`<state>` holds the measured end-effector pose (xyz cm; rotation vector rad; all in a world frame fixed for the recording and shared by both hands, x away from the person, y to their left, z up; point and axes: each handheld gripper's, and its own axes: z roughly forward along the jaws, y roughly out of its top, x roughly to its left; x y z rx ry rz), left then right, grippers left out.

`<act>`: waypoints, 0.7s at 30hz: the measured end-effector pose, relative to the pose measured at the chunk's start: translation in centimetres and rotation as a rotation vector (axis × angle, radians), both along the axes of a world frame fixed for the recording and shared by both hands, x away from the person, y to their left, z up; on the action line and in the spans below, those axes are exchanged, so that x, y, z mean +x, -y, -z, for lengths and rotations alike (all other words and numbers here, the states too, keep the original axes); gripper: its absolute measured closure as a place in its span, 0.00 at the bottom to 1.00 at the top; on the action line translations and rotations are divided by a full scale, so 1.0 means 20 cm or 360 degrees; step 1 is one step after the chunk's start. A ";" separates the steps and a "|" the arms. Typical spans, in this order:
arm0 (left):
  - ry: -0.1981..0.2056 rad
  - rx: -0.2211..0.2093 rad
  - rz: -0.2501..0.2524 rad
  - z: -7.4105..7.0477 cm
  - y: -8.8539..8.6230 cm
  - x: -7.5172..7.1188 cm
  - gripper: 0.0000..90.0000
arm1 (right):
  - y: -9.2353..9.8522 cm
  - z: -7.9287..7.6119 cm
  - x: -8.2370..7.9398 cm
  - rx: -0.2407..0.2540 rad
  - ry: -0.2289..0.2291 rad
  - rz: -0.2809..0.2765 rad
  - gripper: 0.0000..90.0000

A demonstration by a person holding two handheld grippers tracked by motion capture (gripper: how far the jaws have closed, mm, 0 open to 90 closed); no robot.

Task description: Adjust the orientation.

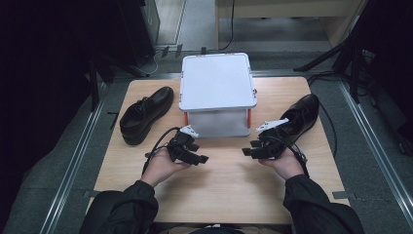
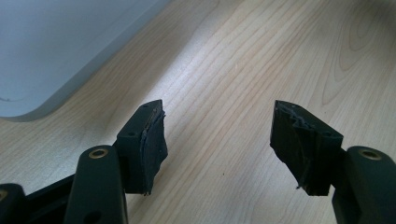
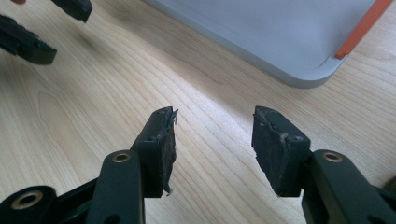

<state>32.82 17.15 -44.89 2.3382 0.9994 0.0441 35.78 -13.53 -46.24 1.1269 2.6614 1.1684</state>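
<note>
Table brightly lit, surroundings dark, focus soft.

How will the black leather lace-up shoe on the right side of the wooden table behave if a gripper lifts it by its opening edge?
The black leather lace-up shoe will probably hang tilted, since its long toe reaches far from the opening. Its glossy upper looks smooth, so pads may slip. The sole seems stiff, so the shoe likely keeps its shape.

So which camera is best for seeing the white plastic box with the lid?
The high view: there the whole white plastic box with orange latches stands shut between two black leather shoes. The left gripper view catches one pale corner; the right gripper view shows a lower edge and one orange latch.
</note>
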 end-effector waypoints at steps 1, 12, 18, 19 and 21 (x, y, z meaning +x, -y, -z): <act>-0.0011 0.0001 -0.0007 0.00 0.00 0.00 0.42 | 0.00 0.00 0.00 -0.0008 -0.0006 0.0009 0.56; -0.0041 -0.0006 -0.0050 -0.01 -0.02 0.00 0.45 | 0.01 0.00 0.00 -0.0006 -0.0016 -0.0019 0.56; -0.0108 -0.0022 -0.0059 -0.01 -0.04 0.00 0.46 | 0.01 -0.01 0.01 0.0015 -0.0027 -0.0024 0.56; -0.0078 0.0014 -0.0043 -0.01 -0.05 -0.01 0.47 | 0.00 -0.01 0.01 0.0009 -0.0032 -0.0029 0.56; -0.0086 0.0013 -0.0063 -0.01 -0.06 -0.02 0.47 | 0.00 -0.01 0.02 0.0007 -0.0043 -0.0041 0.55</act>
